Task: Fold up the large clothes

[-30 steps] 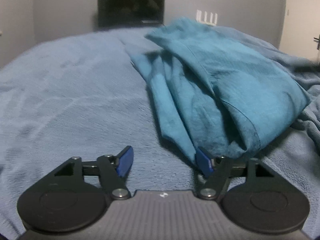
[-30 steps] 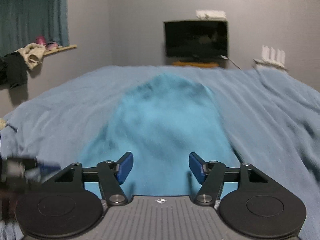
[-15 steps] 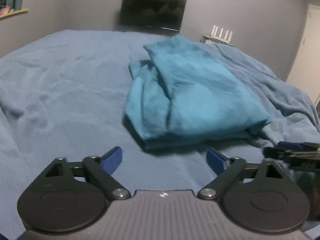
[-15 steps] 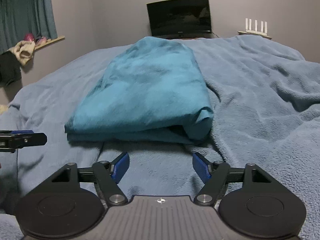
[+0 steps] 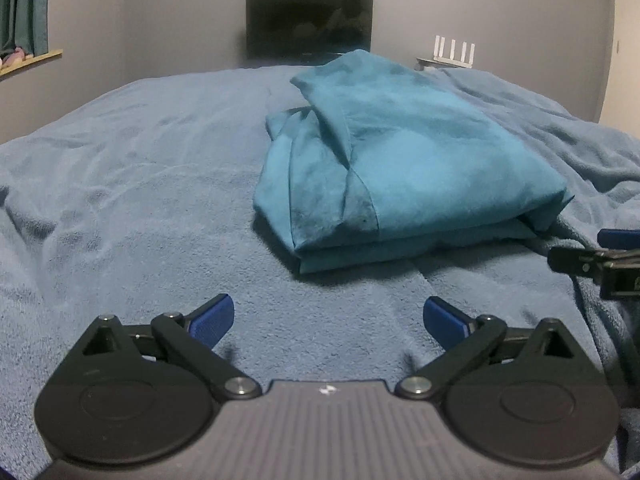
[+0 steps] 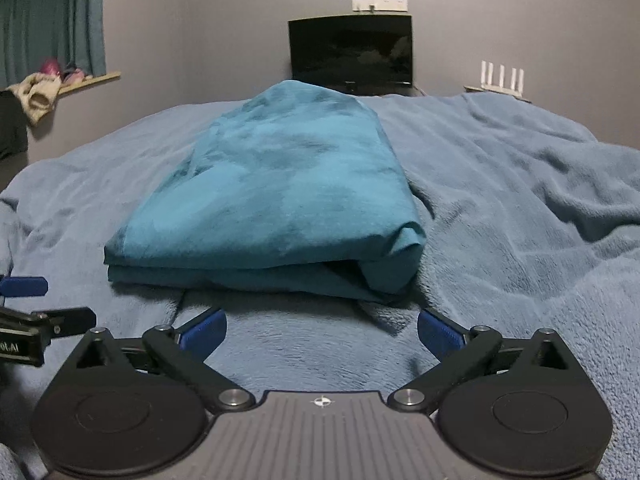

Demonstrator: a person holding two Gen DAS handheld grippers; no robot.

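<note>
Teal cloth garment (image 5: 404,168), folded into a thick, soft-edged bundle of several layers, lying on the pale blue fleece blanket (image 5: 132,184) that covers the bed; seen at 12 o'clock from the right wrist view (image 6: 272,196), at 1 o'clock from the left.

Left gripper (image 5: 328,320), black linkage with blue pads: jaws have just been opening and now stand spread wide, nothing between them but blanket; the garment's near edge lies just beyond the pads, apart from them. Its side shows at 9 o'clock in the right wrist view (image 6: 24,296).

Right gripper (image 6: 322,328), same build: jaws have just been opening, now at full spread, empty, with the garment's folded edge near but untouched. Its tip shows at 3 o'clock in the left wrist view (image 5: 600,252).

Black flat screen (image 6: 351,54), against the grey wall at 12 o'clock.
</note>
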